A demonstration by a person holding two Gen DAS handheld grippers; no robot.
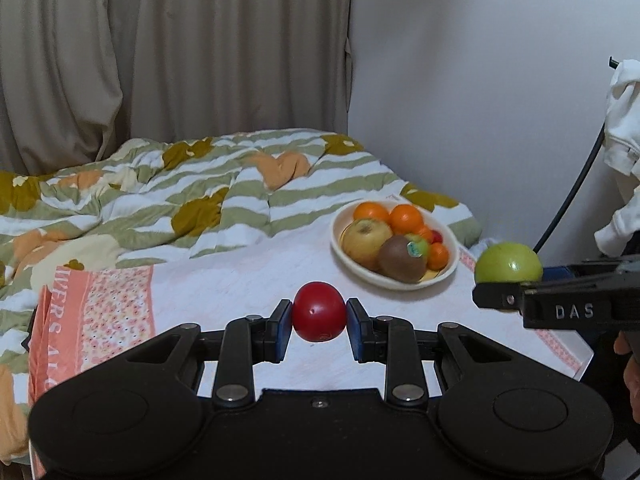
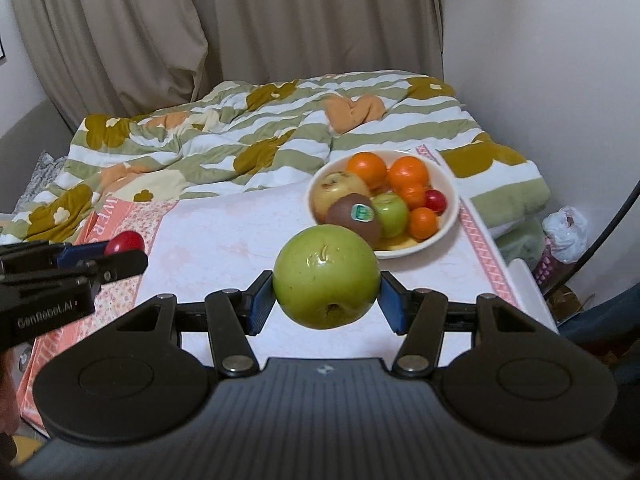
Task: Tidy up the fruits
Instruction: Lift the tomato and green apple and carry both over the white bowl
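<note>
The left gripper (image 1: 319, 314) is clamping a small, smooth red fruit (image 1: 319, 312) across its middle; the right gripper (image 2: 326, 294) is gripping a rigid, probably slippery, heavier green apple (image 2: 326, 276) at its widest girth.

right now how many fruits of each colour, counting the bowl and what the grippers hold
Orange: 4, all in the bowl
Green: 2, the big green apple in the right gripper and a small one in the bowl
Red: 2, the red fruit in the left gripper and one in the bowl
Yellowish apple: 1
Brown kiwi: 1
Total: 10
</note>
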